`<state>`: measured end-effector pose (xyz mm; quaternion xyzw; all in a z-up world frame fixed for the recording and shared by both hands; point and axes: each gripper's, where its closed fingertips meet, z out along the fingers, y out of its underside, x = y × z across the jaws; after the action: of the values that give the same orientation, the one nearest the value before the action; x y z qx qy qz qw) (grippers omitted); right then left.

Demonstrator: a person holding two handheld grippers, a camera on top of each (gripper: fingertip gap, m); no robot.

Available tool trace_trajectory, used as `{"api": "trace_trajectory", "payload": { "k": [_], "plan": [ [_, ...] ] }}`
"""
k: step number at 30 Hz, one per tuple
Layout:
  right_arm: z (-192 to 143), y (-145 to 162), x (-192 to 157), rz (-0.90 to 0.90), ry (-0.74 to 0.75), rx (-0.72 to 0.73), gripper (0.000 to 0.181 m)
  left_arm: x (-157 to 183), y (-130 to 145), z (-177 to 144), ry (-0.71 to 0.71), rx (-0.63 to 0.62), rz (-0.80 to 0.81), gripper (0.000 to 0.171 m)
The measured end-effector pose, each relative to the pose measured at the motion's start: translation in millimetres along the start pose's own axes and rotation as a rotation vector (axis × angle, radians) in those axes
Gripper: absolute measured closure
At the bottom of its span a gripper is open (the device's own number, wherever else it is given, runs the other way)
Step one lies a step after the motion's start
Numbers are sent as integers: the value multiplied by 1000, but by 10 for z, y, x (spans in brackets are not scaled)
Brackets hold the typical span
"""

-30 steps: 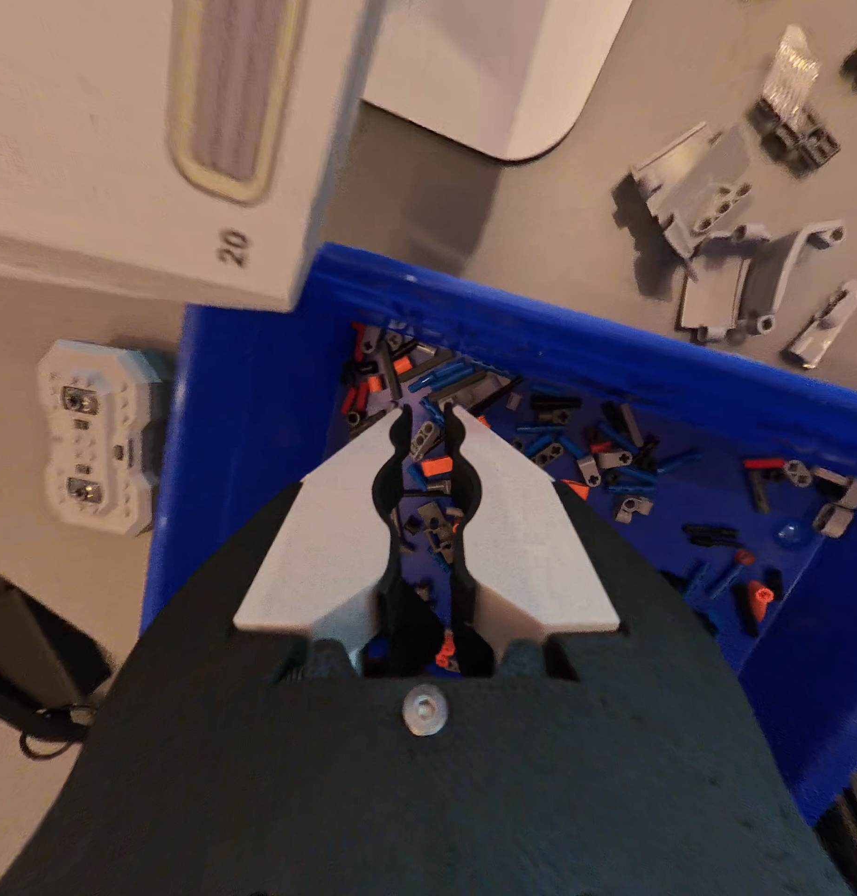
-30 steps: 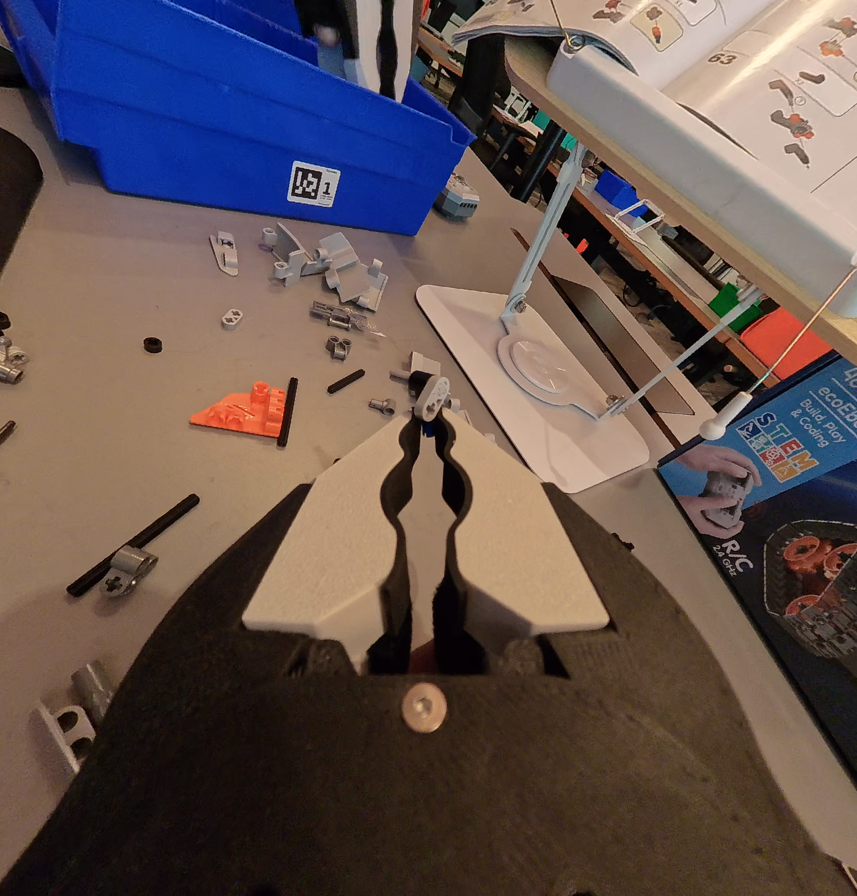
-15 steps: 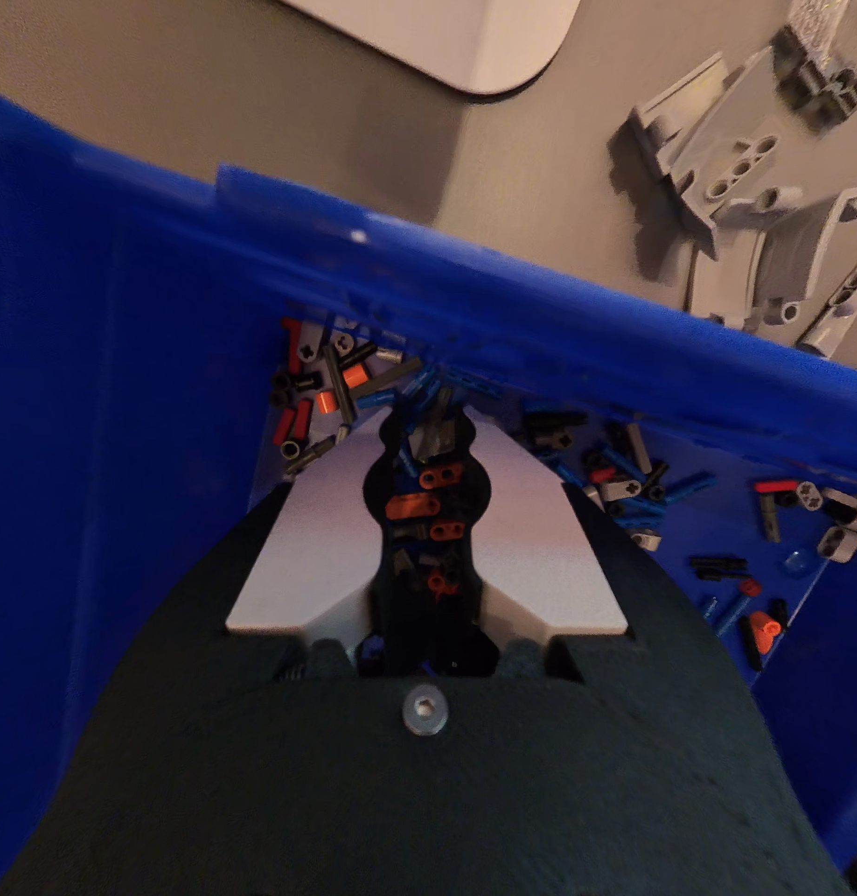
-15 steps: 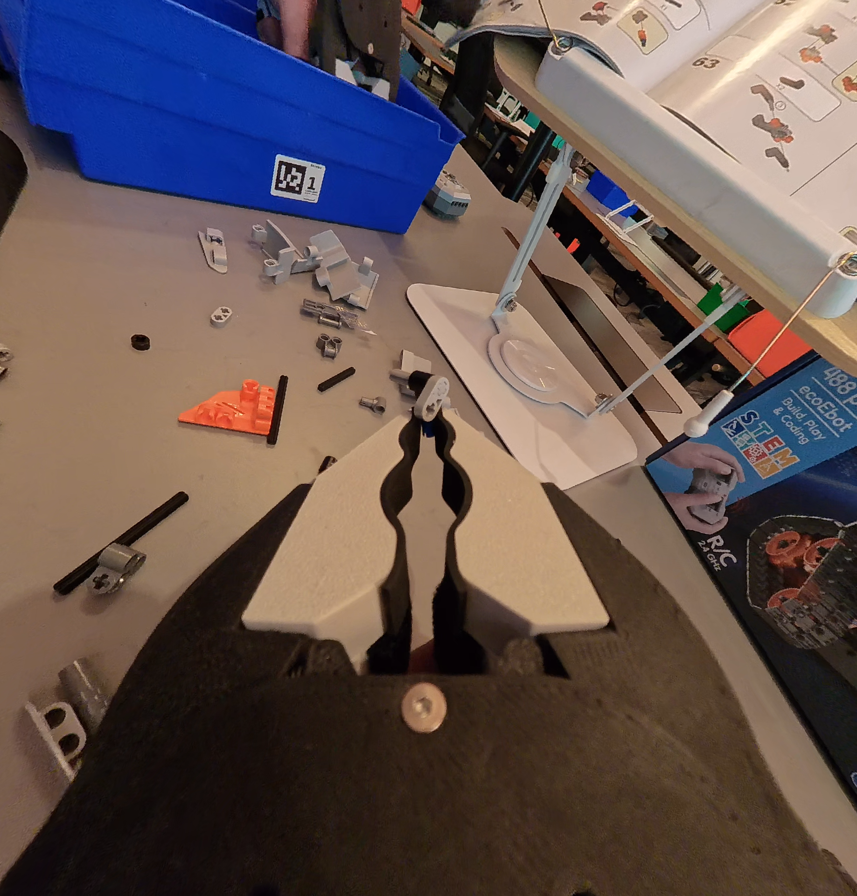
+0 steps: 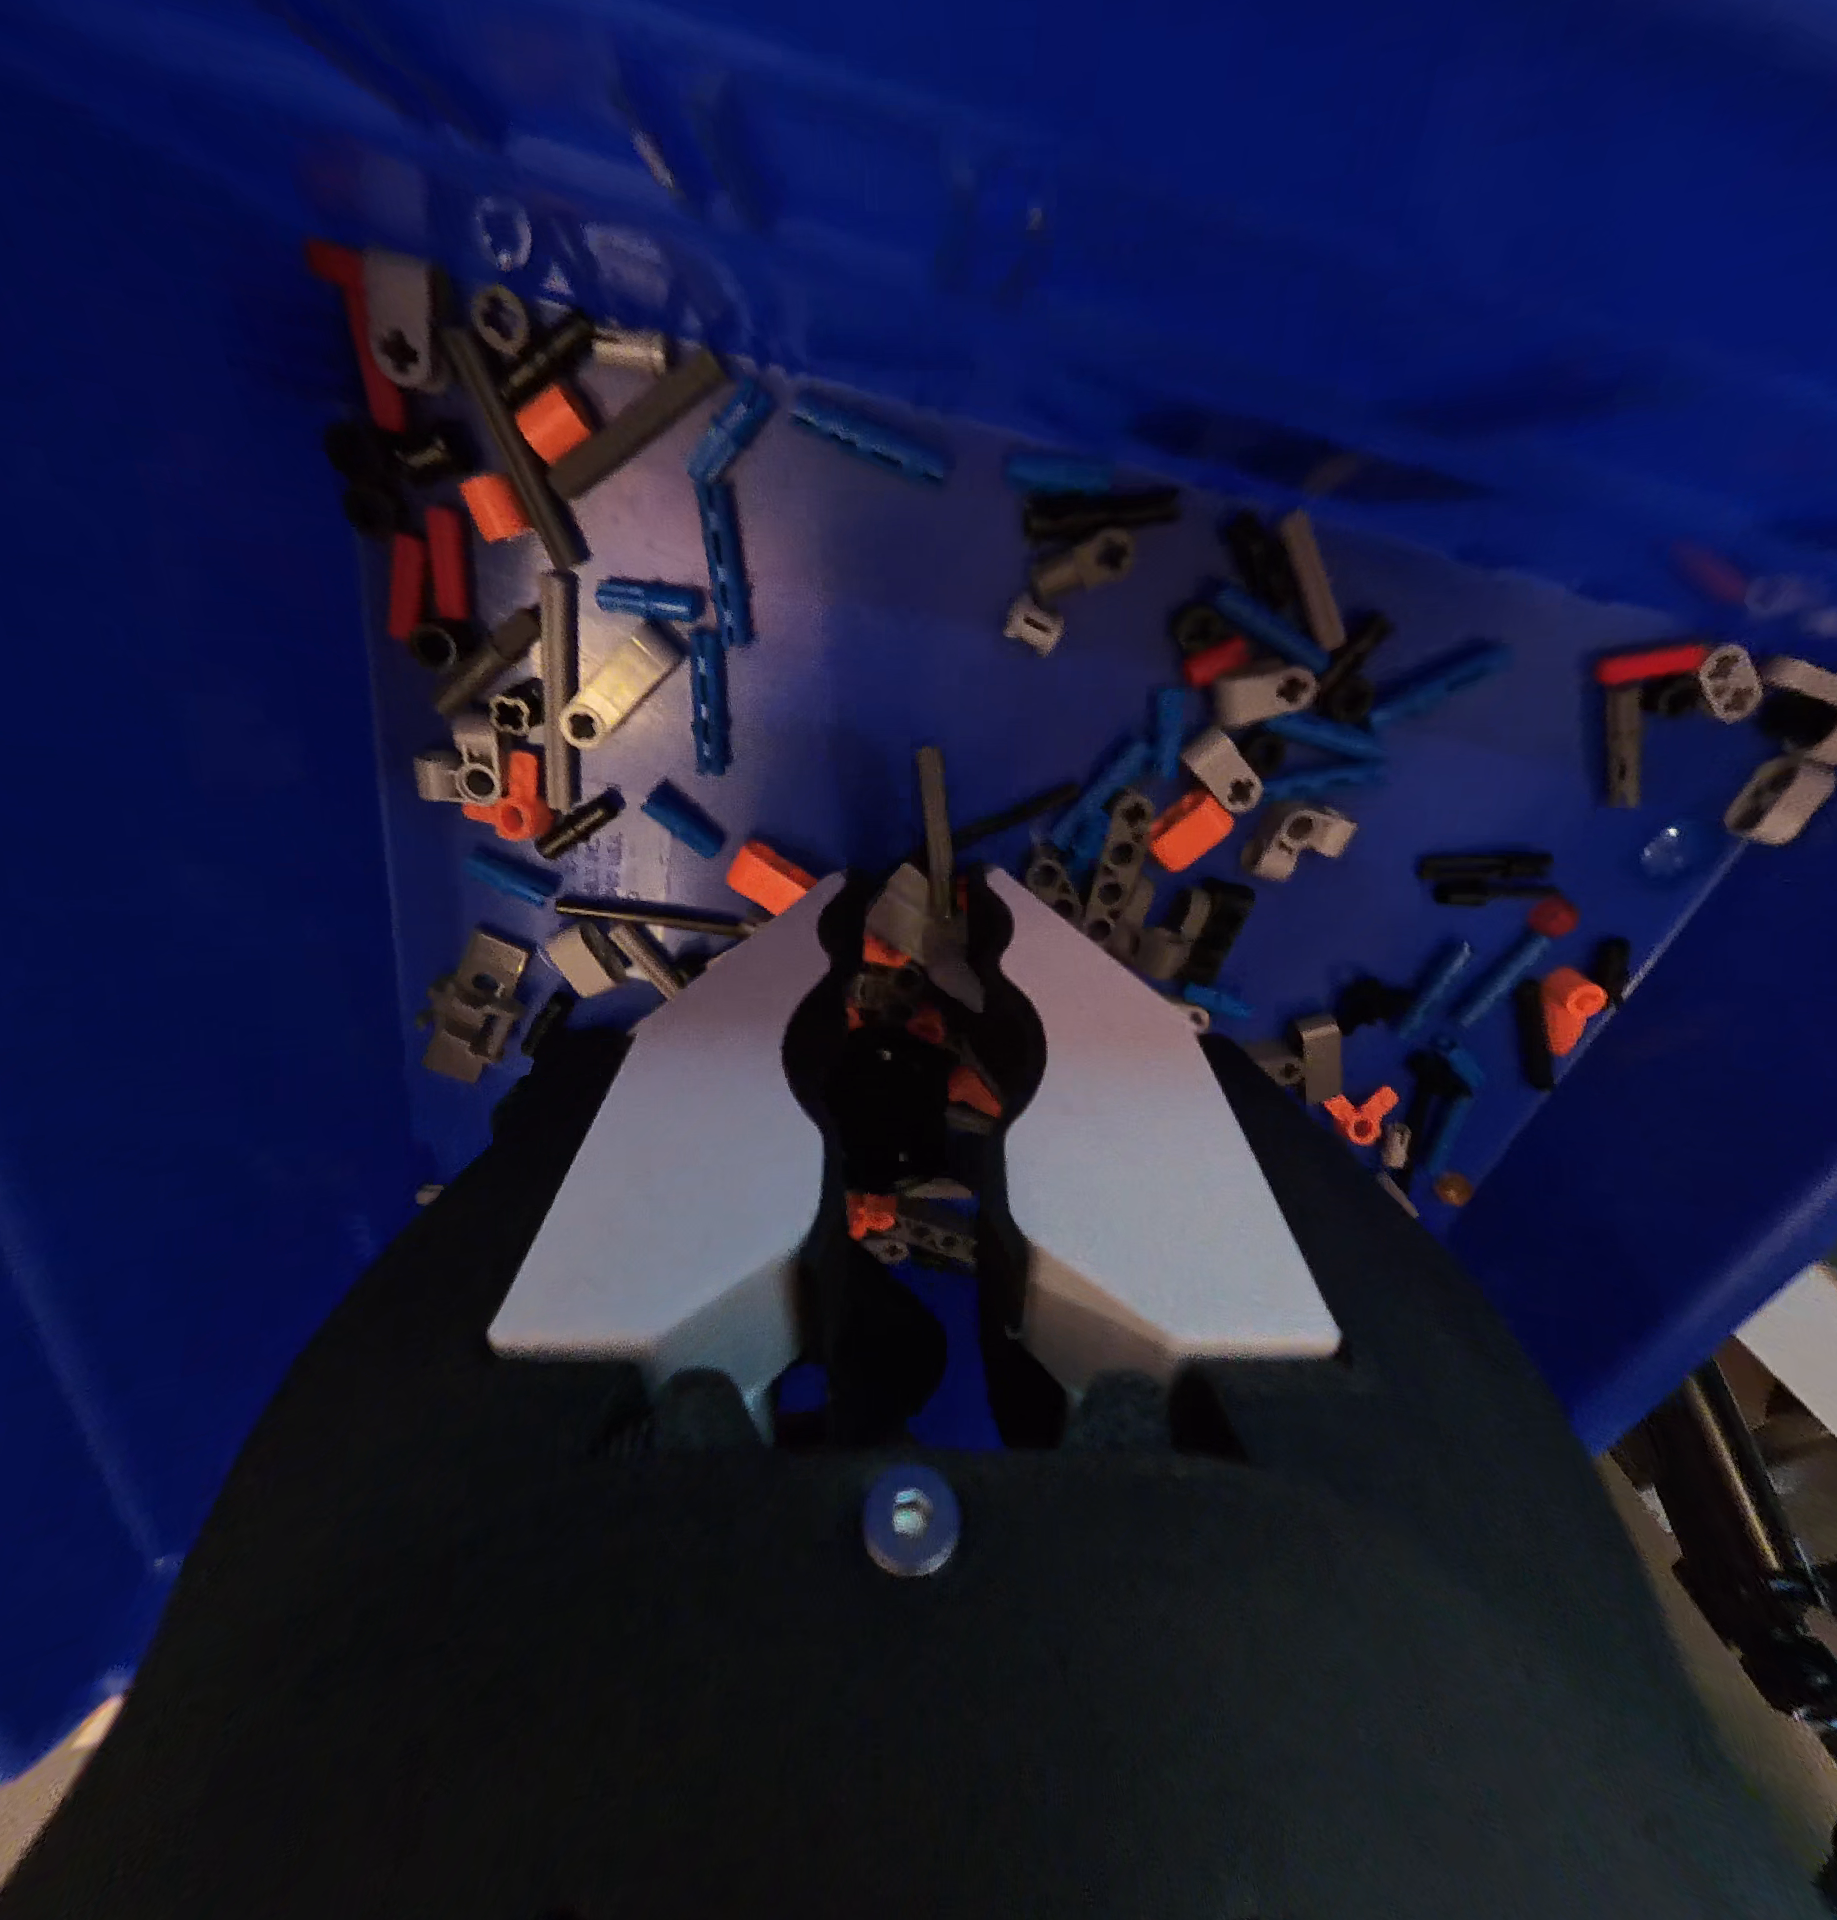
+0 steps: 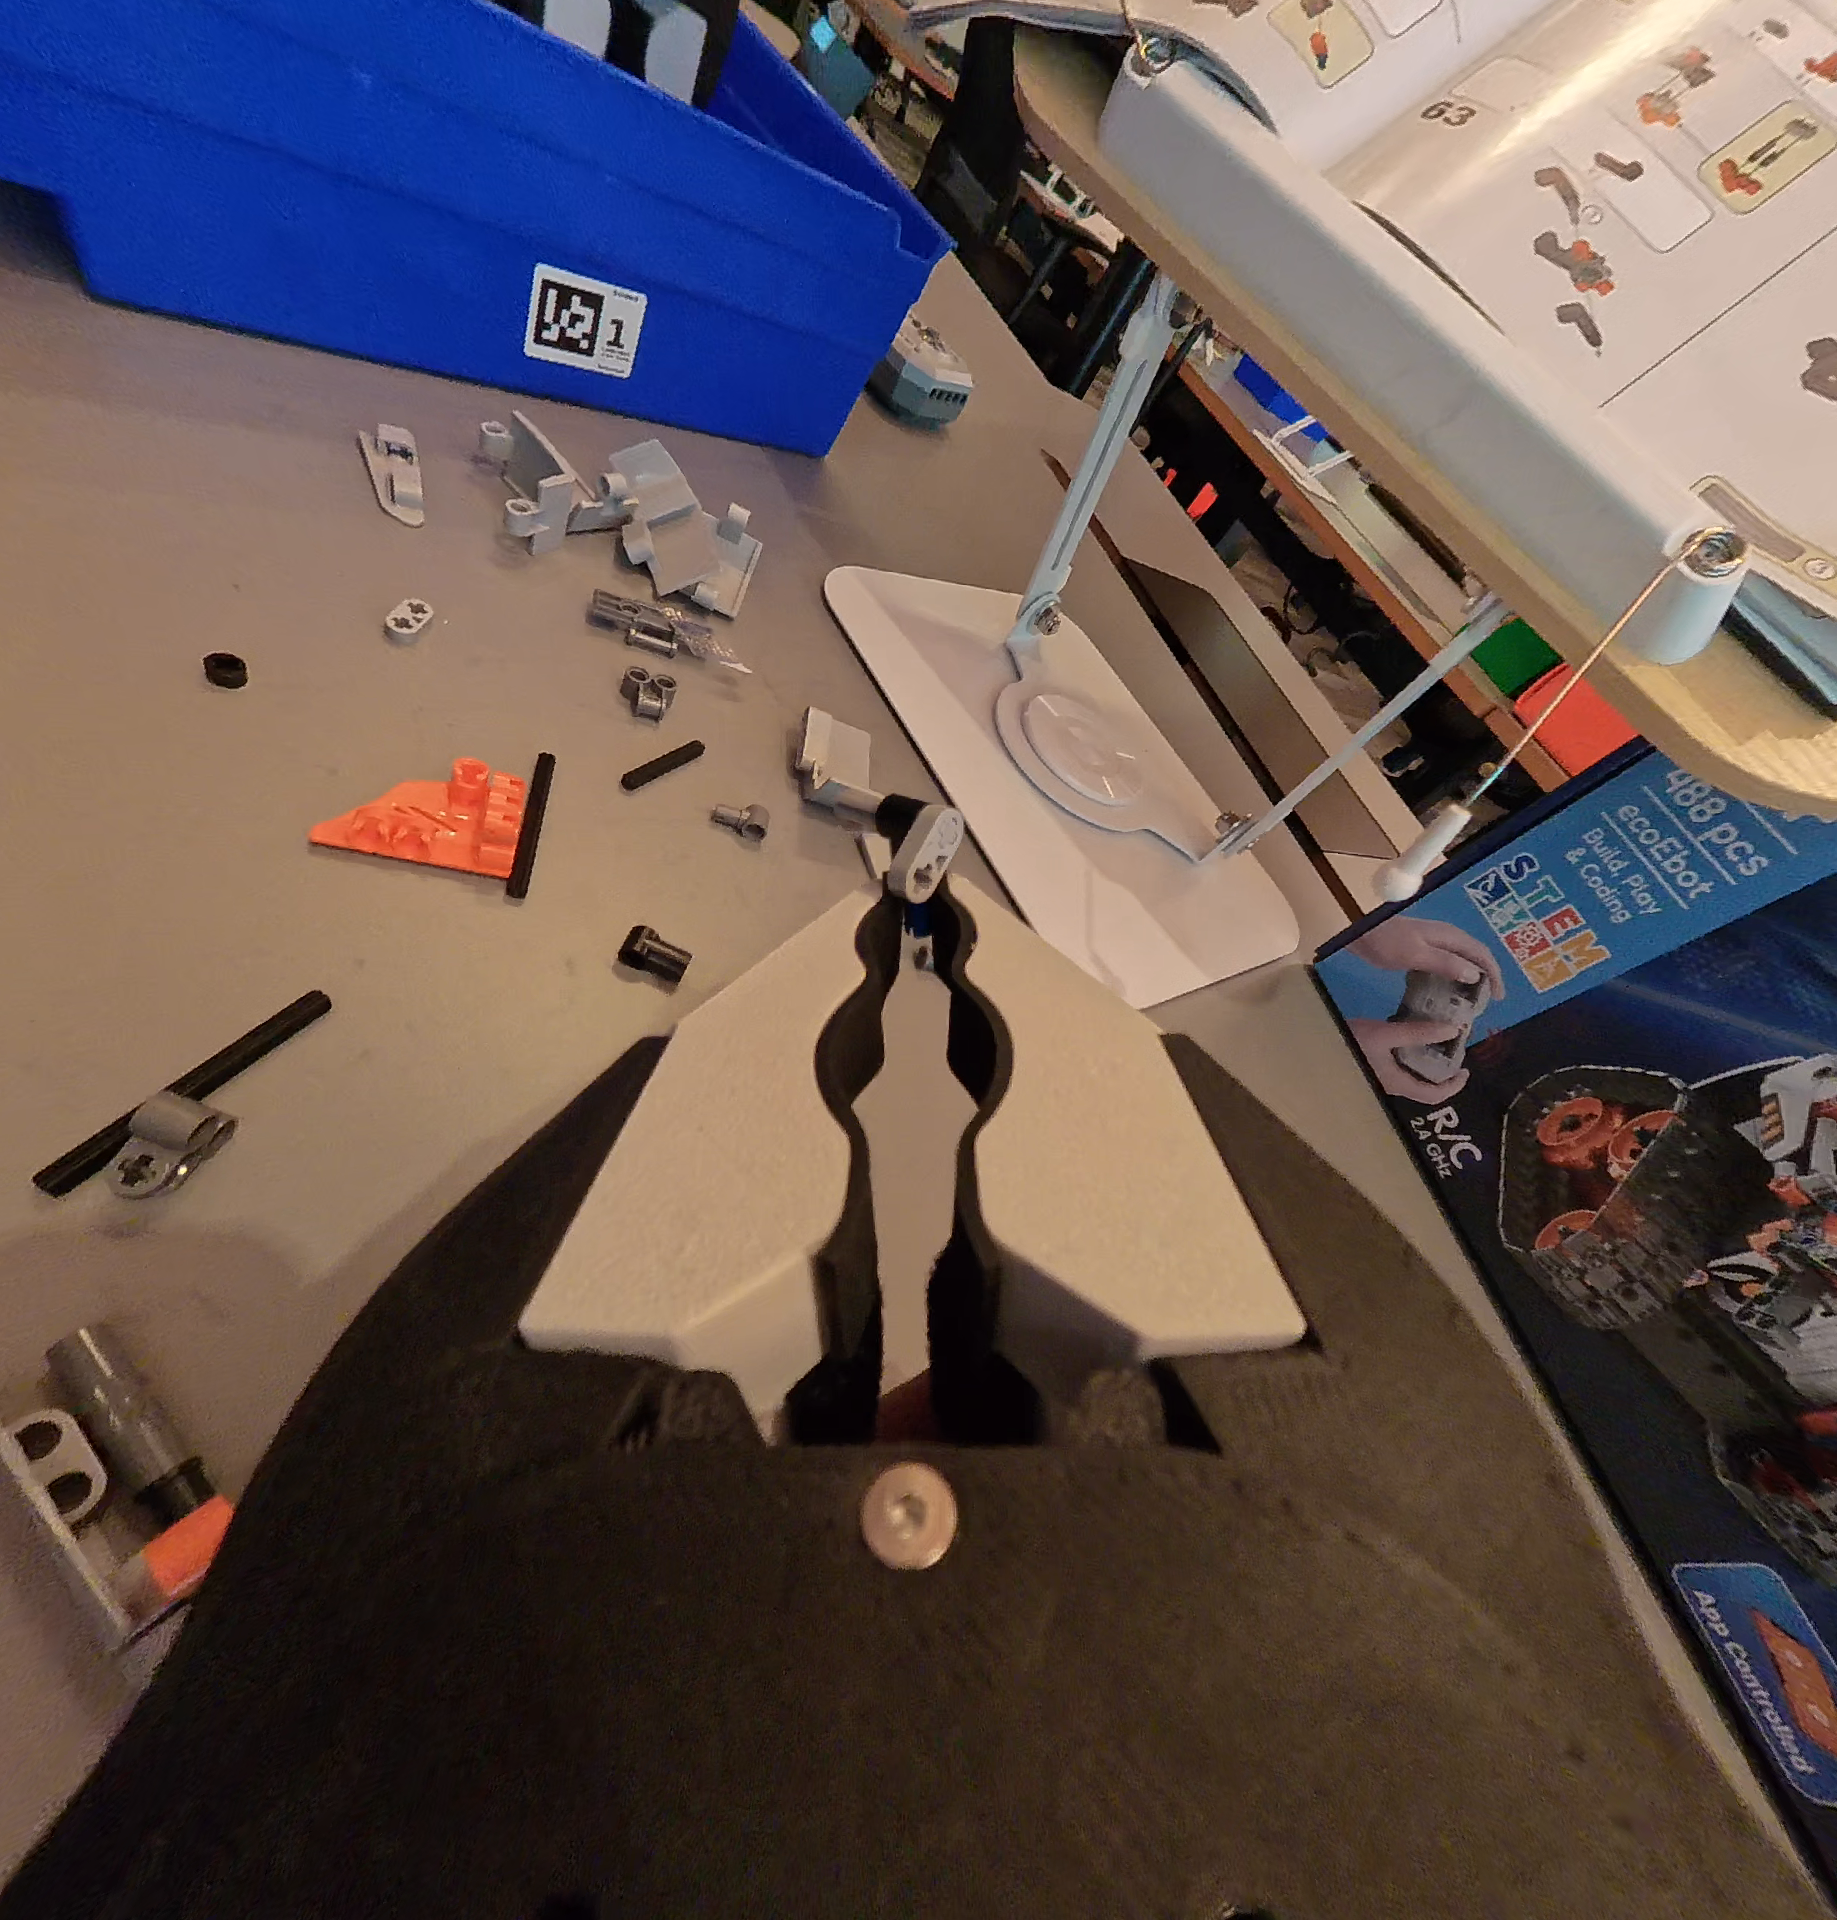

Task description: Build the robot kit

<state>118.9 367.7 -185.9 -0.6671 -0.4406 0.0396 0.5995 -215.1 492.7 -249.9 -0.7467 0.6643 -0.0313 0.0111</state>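
In the left wrist view my left gripper [image 5: 914,899] is deep inside the blue bin [image 5: 166,727], down among several small loose building parts in black, blue, grey and orange. Its jaws stand a little apart, closed against a grey connector with a dark axle [image 5: 933,831] that sticks out past the tips. In the right wrist view my right gripper [image 6: 916,920] hovers over the grey table [image 6: 218,935]. It is shut on a small blue pin carrying a light grey connector [image 6: 924,836].
On the table lie an orange plate [image 6: 426,821], a black axle with a grey connector [image 6: 166,1138], grey panels [image 6: 633,509] and small pins. The blue bin [image 6: 374,239] stands at the back. A white book stand [image 6: 1059,790] holding a manual and a toy box [image 6: 1620,1143] are on the right. Across from one pair of fingers to the other is roughly 35 centimetres.
My left gripper has gone down from above the bin's rim to its floor, opening wider and then narrowing onto the grey connector. My right gripper has barely shifted, still holding its piece.
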Motion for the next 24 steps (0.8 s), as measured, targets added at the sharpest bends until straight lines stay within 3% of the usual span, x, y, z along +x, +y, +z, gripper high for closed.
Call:
{"api": "trace_trajectory", "payload": {
  "k": [6,11,17,24],
  "plan": [
    [7,16,-45,-13,-19,-14,179,23,14,-143,-22,37,16,149],
    [51,87,-126,-10,-60,-49,179,98,111,-58,-2,-14,40,148],
    [58,94,-405,-30,-202,-91,179,-13,23,-85,-60,58,5,145],
    [102,248,-761,-47,-358,-196,178,-26,18,-61,-78,59,12,142]
  ]
}}
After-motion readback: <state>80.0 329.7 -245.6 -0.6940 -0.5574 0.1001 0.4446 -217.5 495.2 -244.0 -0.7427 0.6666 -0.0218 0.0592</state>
